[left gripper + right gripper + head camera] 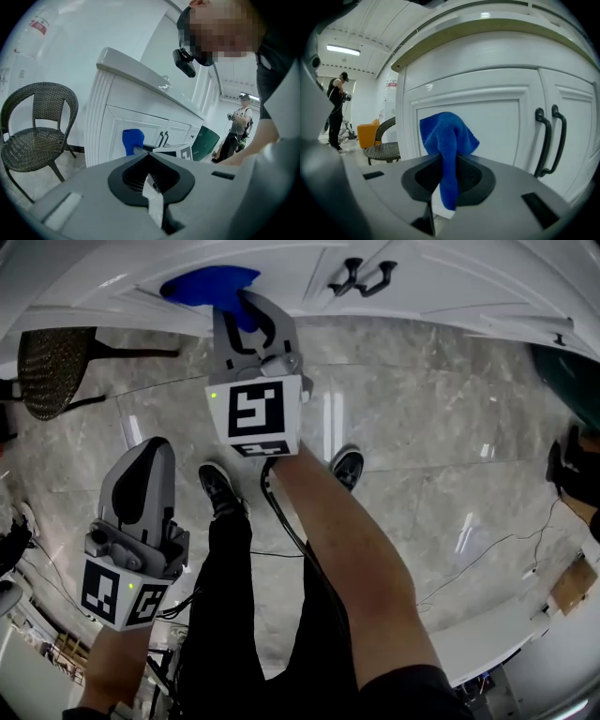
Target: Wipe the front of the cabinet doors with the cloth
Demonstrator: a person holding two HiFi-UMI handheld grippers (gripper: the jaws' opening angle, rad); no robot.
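One cloth (449, 136) is pinched in the right gripper's (446, 176) jaws. It bunches just ahead of them in front of a cabinet door (497, 122); whether it touches the panel is unclear. Handles (551, 140) stand right of the jaws. The head view crops the door. Only the left gripper view shows a chair (37, 126), far left of its jaws. The left gripper's (152, 180) jaws are pressed together, empty.
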